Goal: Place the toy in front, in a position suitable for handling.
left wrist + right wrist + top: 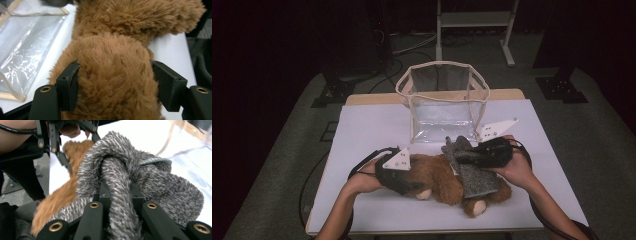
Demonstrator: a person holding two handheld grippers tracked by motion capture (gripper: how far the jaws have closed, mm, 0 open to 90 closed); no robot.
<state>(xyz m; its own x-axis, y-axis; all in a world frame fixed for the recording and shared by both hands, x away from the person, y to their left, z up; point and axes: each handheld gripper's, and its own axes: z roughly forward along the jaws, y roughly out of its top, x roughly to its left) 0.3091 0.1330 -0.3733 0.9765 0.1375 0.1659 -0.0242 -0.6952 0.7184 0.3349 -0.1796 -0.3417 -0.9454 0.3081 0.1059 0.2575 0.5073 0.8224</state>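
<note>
Fingers clasp teddy bear lying crosswise.

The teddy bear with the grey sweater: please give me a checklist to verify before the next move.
1. Right claw pinches the grey sweater: ok.
2. Left claw has the brown teddy bear between its jaws: ok; firm pressing: cannot tell.
3. Bear lies fully on the white table: ok.
4. Clear bag stands open behind the bear: ok.
5. Sweater is free of the bear's arms: cannot tell.
</note>
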